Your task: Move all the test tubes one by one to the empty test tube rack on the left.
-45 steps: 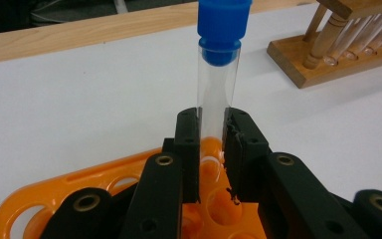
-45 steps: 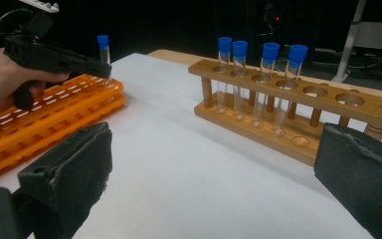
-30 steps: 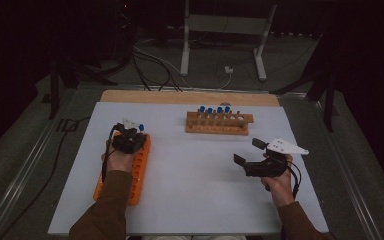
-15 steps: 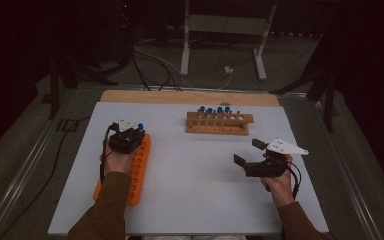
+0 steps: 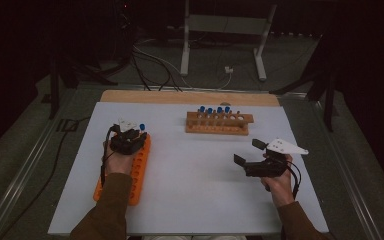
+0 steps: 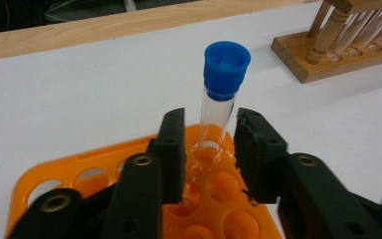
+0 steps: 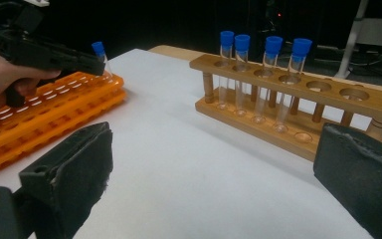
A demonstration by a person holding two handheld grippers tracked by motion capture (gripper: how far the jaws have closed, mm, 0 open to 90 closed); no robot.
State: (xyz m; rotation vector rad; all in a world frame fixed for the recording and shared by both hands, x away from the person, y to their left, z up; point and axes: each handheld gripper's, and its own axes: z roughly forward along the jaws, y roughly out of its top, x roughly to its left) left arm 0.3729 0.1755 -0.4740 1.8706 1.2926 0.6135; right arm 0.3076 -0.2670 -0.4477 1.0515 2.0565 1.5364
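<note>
A clear test tube with a blue cap (image 6: 218,107) stands in a hole at the far end of the orange rack (image 6: 94,164). My left gripper (image 6: 210,124) straddles it. Its jaws have just been opening, and a gap shows between each pad and the glass. From above, the left gripper (image 5: 135,136) sits over the orange rack (image 5: 130,175) with the blue cap (image 5: 142,127) beside it. My right gripper (image 5: 248,151) hovers open and holds nothing at the right of the table. In its own view the right gripper (image 7: 214,164) faces the wooden rack (image 7: 298,99).
The wooden rack (image 5: 219,123) at the back centre holds several blue-capped tubes, with its right-hand holes free. White table (image 5: 195,190) surface lies between the two racks. A wooden strip (image 5: 190,97) runs along the far edge, with cables and a metal stand on the floor beyond.
Both hands have kept their places over the last second. The left gripper still sits at the far end of the orange rack and the right gripper still hangs open.
</note>
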